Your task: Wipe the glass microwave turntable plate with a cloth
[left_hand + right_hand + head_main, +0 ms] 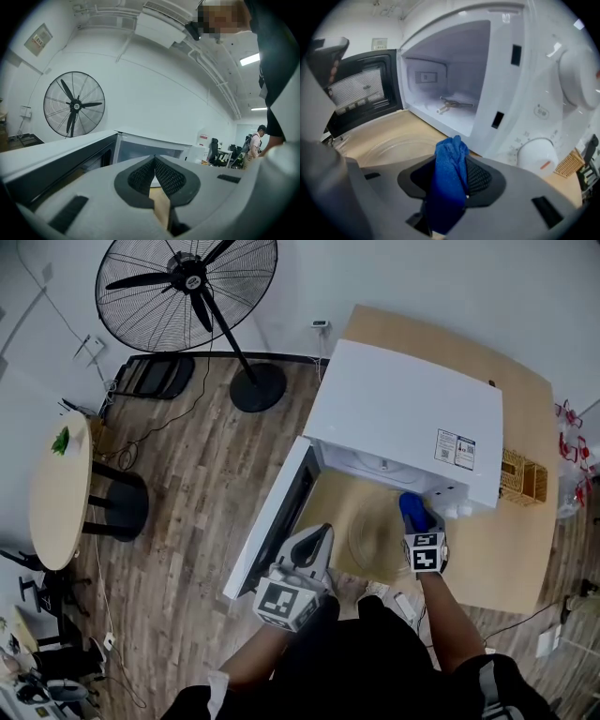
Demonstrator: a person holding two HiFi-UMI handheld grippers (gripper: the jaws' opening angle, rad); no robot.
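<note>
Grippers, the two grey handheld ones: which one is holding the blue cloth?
The right gripper, by the open white microwave: its jaws clamp the bunched blue cloth. The left gripper has its jaws together with nothing between.

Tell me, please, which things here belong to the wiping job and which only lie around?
Belong to the job:
clear round glass turntable plate
blue cloth, clamped in the right gripper
open white microwave

Lying about:
black standing fan
woven wicker basket
round pale side table
</note>
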